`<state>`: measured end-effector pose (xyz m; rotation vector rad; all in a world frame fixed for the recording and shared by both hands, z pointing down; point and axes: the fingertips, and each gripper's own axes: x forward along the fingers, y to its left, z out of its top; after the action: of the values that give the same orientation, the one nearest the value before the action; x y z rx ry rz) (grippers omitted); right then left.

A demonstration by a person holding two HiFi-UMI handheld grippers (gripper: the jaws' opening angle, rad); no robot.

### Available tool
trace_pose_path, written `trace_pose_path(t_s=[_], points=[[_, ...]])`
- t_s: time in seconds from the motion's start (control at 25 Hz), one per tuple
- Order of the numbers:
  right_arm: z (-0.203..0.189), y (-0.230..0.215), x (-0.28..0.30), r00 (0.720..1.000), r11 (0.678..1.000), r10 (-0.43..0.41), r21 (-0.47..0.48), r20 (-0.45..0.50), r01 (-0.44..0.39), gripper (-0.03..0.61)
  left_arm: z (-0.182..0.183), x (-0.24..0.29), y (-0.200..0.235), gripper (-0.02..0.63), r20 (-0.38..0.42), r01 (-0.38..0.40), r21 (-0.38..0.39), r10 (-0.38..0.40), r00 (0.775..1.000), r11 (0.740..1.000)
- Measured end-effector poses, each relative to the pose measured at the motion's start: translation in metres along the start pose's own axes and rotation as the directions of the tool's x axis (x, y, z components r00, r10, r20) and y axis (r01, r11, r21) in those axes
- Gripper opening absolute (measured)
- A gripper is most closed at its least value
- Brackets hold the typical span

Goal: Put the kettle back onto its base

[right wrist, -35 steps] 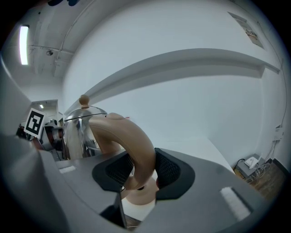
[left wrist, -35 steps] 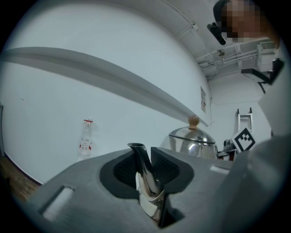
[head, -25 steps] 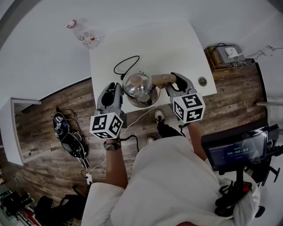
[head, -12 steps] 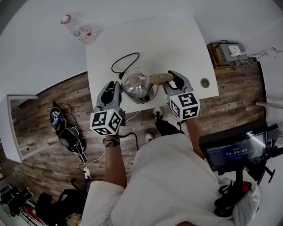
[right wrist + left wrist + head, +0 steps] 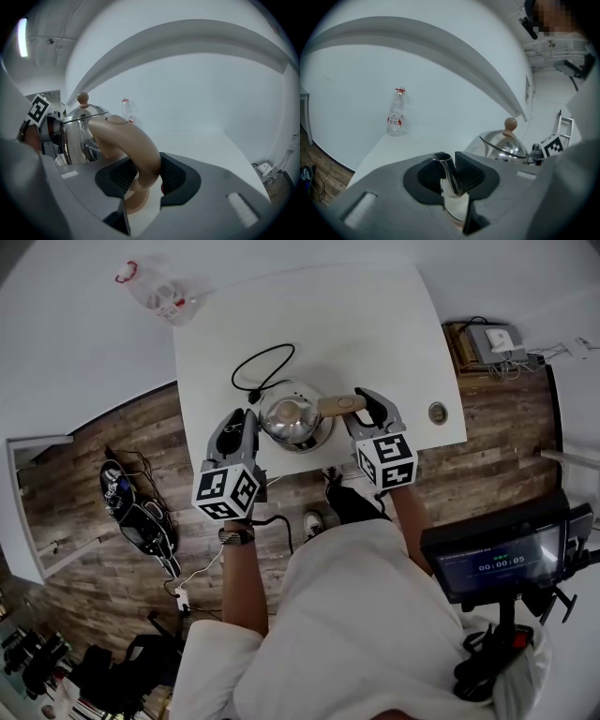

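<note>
Stainless-steel kettle (image 5: 292,418) is held at the near edge of the white table (image 5: 375,324) by 2 grippers. The left gripper (image 5: 450,174) is clamped on its spout (image 5: 443,164), the right gripper (image 5: 140,176) on its tan handle (image 5: 126,136). A black cord (image 5: 258,367) is looped mid-table, and a plastic bottle (image 5: 155,294) is seen at the table's far left corner.

Behind the kettle (image 5: 292,418) a cord (image 5: 261,352) loops; bottle (image 5: 155,292) well apart

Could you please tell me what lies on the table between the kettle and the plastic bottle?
In the head view, a looped black cable lies between the kettle and the bottle; the rest is bare tabletop.
</note>
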<state>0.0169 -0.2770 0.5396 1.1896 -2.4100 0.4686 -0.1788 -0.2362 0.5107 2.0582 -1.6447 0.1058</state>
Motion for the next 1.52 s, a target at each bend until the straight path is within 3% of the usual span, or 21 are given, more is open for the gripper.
trace_pose_path(t_s=[0.56,1.52], points=[[-0.033,-0.009,0.014,0.997,0.999,-0.012,0.029,-0.073,0.014,0.144,-0.026,0.018,0.006,0.075,-0.07,0.014,-0.018,-0.015,0.997,1.0],[-0.041,-0.009,0.01,0.995,0.999,-0.021,0.036,-0.097,0.024,0.146,-0.029,0.022,0.005,0.074,-0.089,0.03,-0.032,-0.033,0.995,0.999]])
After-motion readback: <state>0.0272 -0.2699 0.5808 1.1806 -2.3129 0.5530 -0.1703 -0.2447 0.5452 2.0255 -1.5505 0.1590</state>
